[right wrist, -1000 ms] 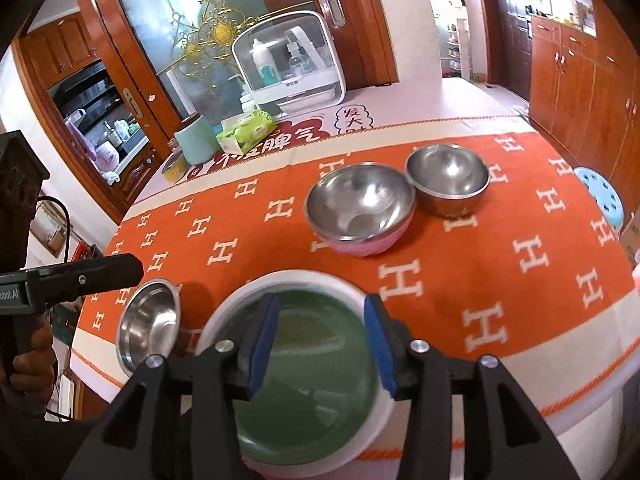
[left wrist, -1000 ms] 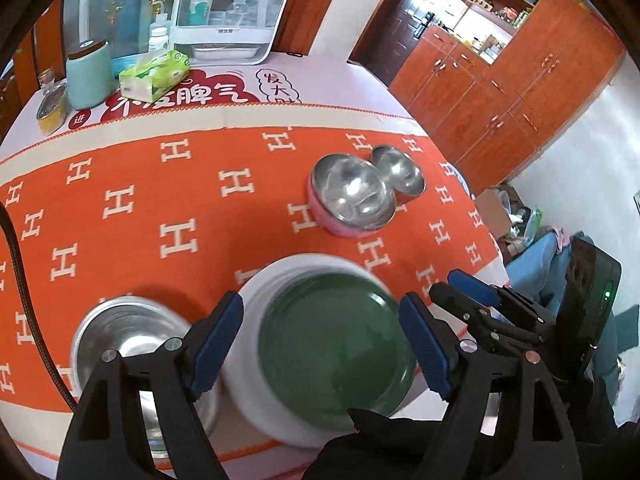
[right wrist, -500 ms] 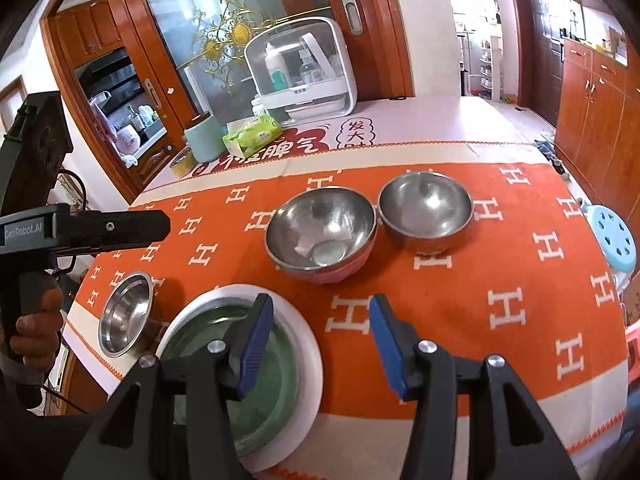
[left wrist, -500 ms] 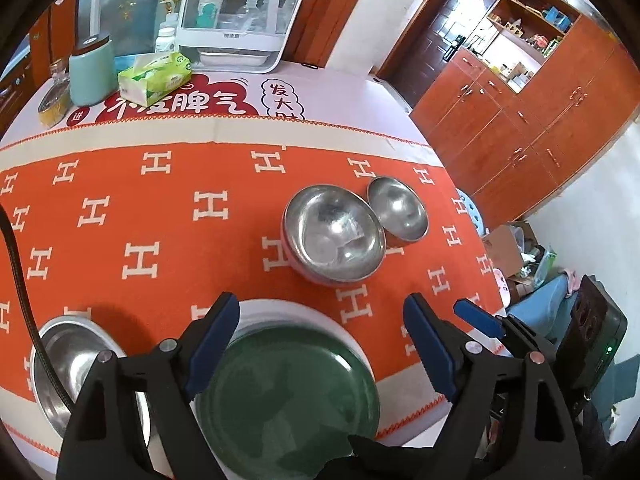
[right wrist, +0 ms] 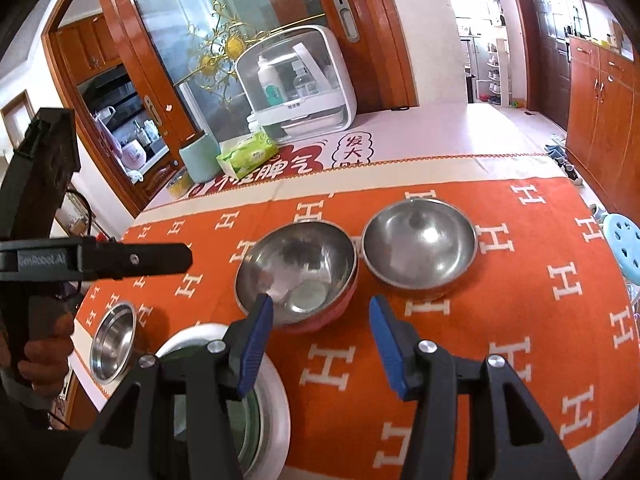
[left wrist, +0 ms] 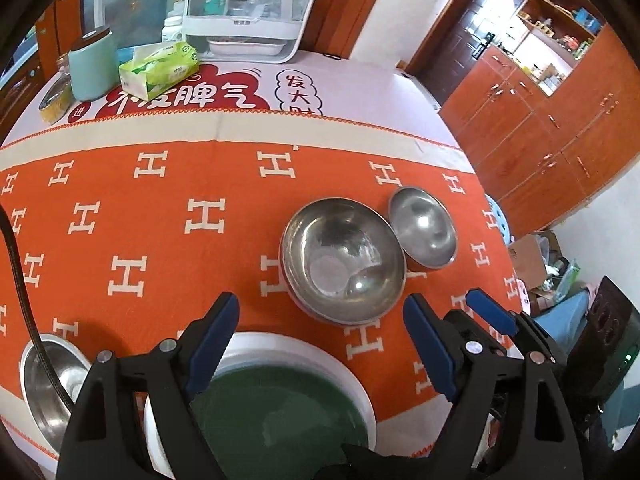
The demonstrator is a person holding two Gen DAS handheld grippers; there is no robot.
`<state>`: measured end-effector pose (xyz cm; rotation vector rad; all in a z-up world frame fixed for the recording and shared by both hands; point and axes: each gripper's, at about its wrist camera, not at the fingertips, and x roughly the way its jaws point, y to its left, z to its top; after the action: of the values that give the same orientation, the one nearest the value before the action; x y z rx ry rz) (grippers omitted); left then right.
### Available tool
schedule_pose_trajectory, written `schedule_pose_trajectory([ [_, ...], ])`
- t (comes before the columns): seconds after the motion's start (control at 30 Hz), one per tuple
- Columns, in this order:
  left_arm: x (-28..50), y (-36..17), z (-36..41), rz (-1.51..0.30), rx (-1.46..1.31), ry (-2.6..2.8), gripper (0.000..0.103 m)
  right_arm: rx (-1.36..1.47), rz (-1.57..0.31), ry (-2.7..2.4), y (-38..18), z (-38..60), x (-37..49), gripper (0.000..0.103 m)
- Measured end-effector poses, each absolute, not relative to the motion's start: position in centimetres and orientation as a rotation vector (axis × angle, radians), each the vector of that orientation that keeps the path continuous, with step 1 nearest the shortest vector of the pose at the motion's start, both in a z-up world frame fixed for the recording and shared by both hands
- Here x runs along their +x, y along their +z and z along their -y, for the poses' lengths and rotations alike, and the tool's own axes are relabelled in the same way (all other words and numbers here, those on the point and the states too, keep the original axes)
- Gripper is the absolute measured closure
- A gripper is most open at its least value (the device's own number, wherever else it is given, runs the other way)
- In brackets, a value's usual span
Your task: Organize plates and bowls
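A table is covered by an orange cloth (left wrist: 160,184) patterned with white H shapes. At its far edge stand a white clear-fronted storage case (left wrist: 244,8) holding bottles, a green tissue pack (left wrist: 160,68), a pale green canister (left wrist: 91,68) and a small yellow tin (left wrist: 54,100). Wooden cabinets (left wrist: 560,120) line the room to the right.

In the middle of the cloth sit two steel bowls, touching or nearly so: a large pink-sided bowl (right wrist: 298,276) and a smaller bowl (right wrist: 420,250) to its right. Near the front edge lies a green plate (left wrist: 276,416) on a white plate (left wrist: 352,372), with a small steel bowl (left wrist: 44,384) just to the left.

The left gripper (left wrist: 320,336) hangs over the green plate, jaws wide apart and holding nothing; the pink-sided bowl lies just beyond its fingertips. The right gripper (right wrist: 320,328), jaws partly open and empty, points toward that same bowl, its left fingertip (right wrist: 260,320) overlapping the bowl's near rim in the view. A hand (right wrist: 38,364) grips the left tool's handle.
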<state>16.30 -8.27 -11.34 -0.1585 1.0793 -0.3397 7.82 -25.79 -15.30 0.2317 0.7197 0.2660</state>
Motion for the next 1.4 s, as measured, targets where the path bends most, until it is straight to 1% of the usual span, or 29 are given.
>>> schedule_pose_trajectory([
  [0.3, 18.6, -14.9, 9.2, -1.126, -0.172, -0.268, 0.020, 0.264, -0.738, 0.309, -17.3, 25.8, 10.6, 0.052],
  [0.67, 20.1, -18.5, 9.7, -1.182, -0.235, -0.219, 0.020, 0.320, -0.840, 0.380, -20.8, 25.7, 13.5, 0.052],
  [0.73, 20.2, -18.9, 9.8, -1.191, -0.248, -0.219, 0.023, 0.328, -0.852, 0.383, -21.1, 25.8, 13.7, 0.053],
  [0.8, 20.4, -19.4, 10.0, -1.204, -0.253, -0.216, 0.023, 0.333, -0.863, 0.381, -21.4, 25.9, 13.9, 0.053],
  [0.87, 20.6, -19.9, 10.2, -1.223, -0.261, -0.215, 0.026, 0.345, -0.874, 0.379, -21.7, 26.1, 14.2, 0.053],
  [0.93, 20.8, -20.3, 10.4, -1.245, -0.268, -0.209, 0.032, 0.362, -0.881, 0.385, -22.0, 26.3, 14.3, 0.053],
  [1.07, 20.9, -21.0, 10.9, -1.275, -0.269, -0.217, 0.038, 0.376, -0.892, 0.386, -22.3, 26.6, 14.5, 0.053],
  [1.13, 21.0, -21.4, 11.1, -1.288, -0.268, -0.223, 0.045, 0.383, -0.899, 0.383, -22.5, 26.7, 14.6, 0.053],
  [1.27, 21.0, -22.0, 11.4, -1.316, -0.276, -0.226, 0.047, 0.390, -0.908, 0.380, -22.8, 26.8, 14.7, 0.053],
  [1.3, 21.0, -22.1, 11.3, -1.321, -0.280, -0.229, 0.052, 0.392, -0.909, 0.381, -22.8, 26.8, 14.7, 0.055],
  [1.33, 21.0, -22.3, 11.4, -1.328, -0.285, -0.231, 0.057, 0.393, -0.911, 0.380, -22.9, 26.9, 14.7, 0.059],
  [1.37, 21.1, -22.5, 11.3, -1.333, -0.286, -0.232, 0.058, 0.393, -0.914, 0.379, -22.9, 26.9, 14.8, 0.063],
  [1.4, 21.0, -22.6, 11.4, -1.338, -0.288, -0.232, 0.061, 0.392, -0.918, 0.377, -23.0, 26.9, 14.8, 0.064],
])
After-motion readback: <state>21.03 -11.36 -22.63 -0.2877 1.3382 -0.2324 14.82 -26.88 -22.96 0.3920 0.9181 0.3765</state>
